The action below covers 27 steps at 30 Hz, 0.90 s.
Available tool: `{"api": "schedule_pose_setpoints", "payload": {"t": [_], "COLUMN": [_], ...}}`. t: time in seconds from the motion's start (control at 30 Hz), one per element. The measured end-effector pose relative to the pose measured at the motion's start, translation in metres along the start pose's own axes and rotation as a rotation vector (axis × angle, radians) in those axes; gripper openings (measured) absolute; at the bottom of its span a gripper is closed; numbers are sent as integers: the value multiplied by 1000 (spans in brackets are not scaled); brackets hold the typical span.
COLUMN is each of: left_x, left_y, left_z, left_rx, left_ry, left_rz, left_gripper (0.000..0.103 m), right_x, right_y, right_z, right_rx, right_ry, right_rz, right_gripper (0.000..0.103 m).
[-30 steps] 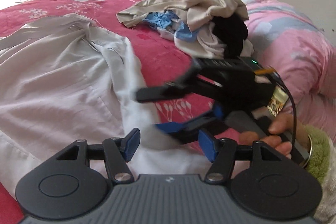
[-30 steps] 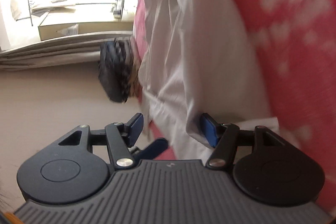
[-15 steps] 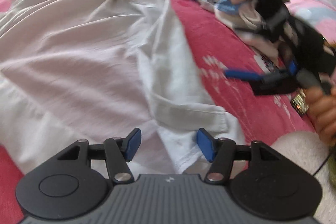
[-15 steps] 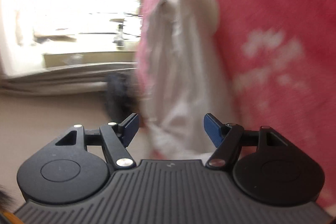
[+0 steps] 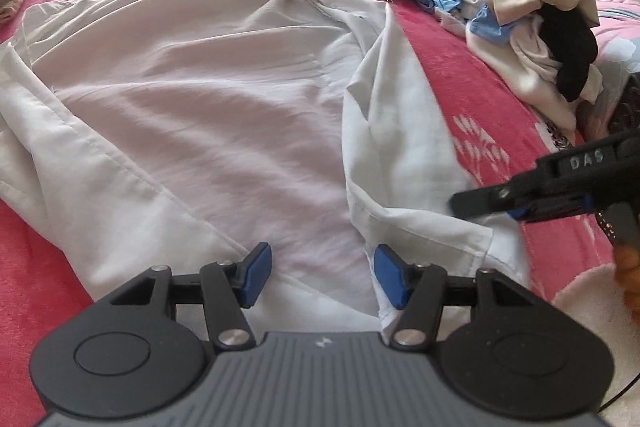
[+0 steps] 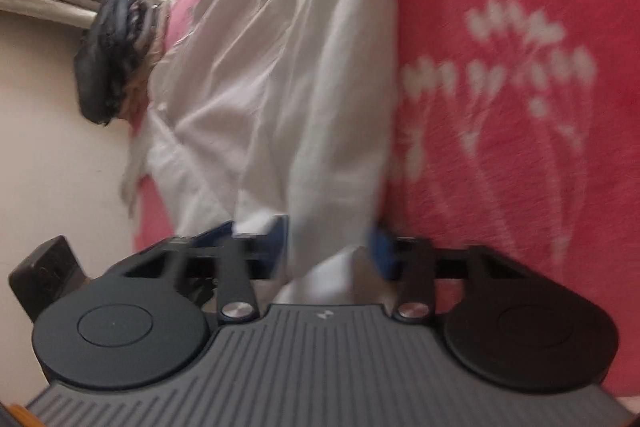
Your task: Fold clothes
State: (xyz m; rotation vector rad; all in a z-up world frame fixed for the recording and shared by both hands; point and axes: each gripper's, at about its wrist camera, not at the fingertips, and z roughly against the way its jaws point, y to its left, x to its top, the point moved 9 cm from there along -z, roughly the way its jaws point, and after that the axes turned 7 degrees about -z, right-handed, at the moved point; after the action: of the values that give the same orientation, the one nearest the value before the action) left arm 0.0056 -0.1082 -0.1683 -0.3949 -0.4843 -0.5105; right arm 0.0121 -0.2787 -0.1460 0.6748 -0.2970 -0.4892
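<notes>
Left hand-held gripper point(image 5: 322, 277) held with jaws apart over the hem of the white shirt point(image 5: 208, 99), spread on the red bed point(image 5: 472, 75), pile of clothes point(image 5: 512, 23) beyond, right hand-held gripper point(image 6: 330, 247) just closed onto the shirt's cuff, blurred.

We saw the left gripper point(image 5: 322, 277) as a ribbed grey body with two round black discs, black linkage arms on silver screws and blue pads point(image 5: 256, 273). The right gripper point(image 6: 328, 247) looked alike; from the side its black casing bore the letters "DAS". A fluffy pale sleeve point(image 5: 588, 291) showed beside it.
</notes>
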Motion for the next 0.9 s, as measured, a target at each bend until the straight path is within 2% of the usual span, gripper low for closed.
{"api": "schedule_pose_setpoints", "payload": {"t": [0.13, 0.2, 0.27, 0.3, 0.33, 0.37, 0.47, 0.57, 0.6, 0.67, 0.73, 0.83, 0.9], "left_x": [0, -1, -2, -2, -2, -1, 1, 0, -1, -2, -3, -4, -4], "left_y": [1, 1, 2, 3, 3, 3, 6, 12, 14, 17, 20, 19, 17], "left_z": [0, 0, 0, 1, 2, 5, 15, 21, 21, 21, 19, 17, 16], "left_rx": [8, 13, 18, 17, 14, 9, -16, -13, -13, -13, -14, -15, -14], "left_ry": [-4, -6, -8, -9, -11, -14, -35, -42, -43, -44, -42, -41, -38], "left_rz": [-8, -13, -15, -13, -8, -1, 30, 49, 54, 65, 78, 78, 66], "left_gripper": [58, 58, 58, 58, 58, 58, 59, 59, 59, 59, 59, 59, 60], "right_x": [22, 27, 21, 18, 13, 8, -7, -28, -34, -42, -44, -40, -34], "right_y": [-24, -32, -34, -35, -36, -35, -26, -11, -7, -1, 1, 2, 5], "right_z": [48, 65, 64, 63, 56, 48, 24, 11, 12, 17, 28, 51, 70], "right_rx": [0, 11, 23, 24, 9, -9, -26, 41, 54, 53, 54, 76, 109], "right_ry": [-189, -225, -169, -140, -105, -75, 9, 112, 131, 136, 119, 54, -9], "right_rz": [-65, -90, -106, -113, -115, -107, -83, -42, -18, 33, 57, 52, 35], "right_gripper": [17, 19, 22, 31, 46, 53, 56, 56, 55, 45, 23, 14, 12]}}
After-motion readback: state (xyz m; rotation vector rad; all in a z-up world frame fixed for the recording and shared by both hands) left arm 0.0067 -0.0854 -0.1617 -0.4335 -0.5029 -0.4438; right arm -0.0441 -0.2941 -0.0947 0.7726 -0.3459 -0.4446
